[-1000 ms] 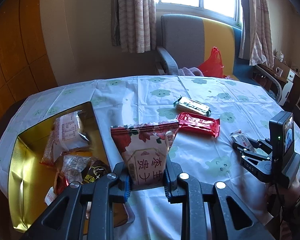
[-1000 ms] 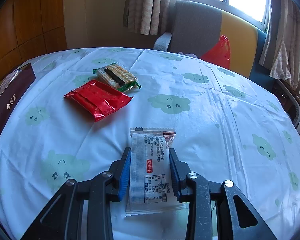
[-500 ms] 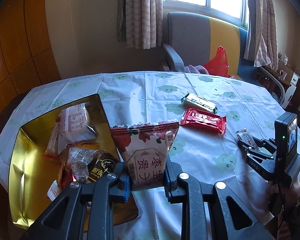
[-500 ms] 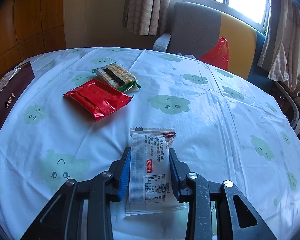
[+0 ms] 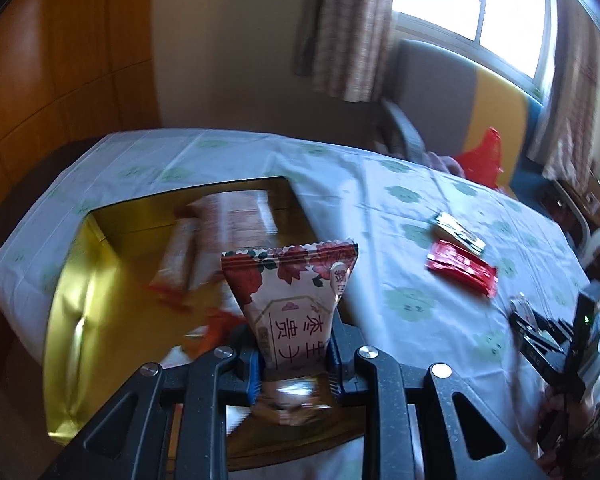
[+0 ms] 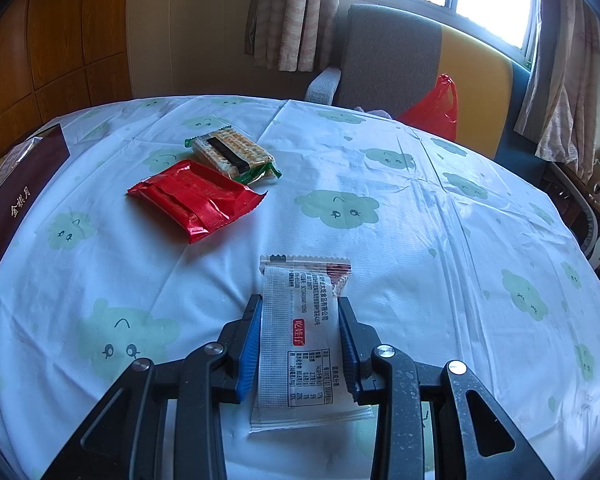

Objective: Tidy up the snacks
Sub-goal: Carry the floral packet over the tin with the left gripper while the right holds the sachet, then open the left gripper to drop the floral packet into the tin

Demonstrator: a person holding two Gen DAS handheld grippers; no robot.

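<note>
Gold box (image 5: 84,280) fills the left of our view; our left claw (image 5: 296,364) squeezes a flowery snack (image 5: 296,292), our right claw (image 6: 298,344) squeezes a white packet (image 6: 300,336).

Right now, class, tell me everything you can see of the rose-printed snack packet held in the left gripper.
The rose-printed snack packet is a glossy pouch, cream with red roses, dark leaves and red Chinese characters, and a crimped zigzag top seal. It stands upright, widening upward. The left gripper clamps its lower part between blue-padded fingers. It hangs above the near right edge of the open gold-lined box, touching nothing else visible.
</note>
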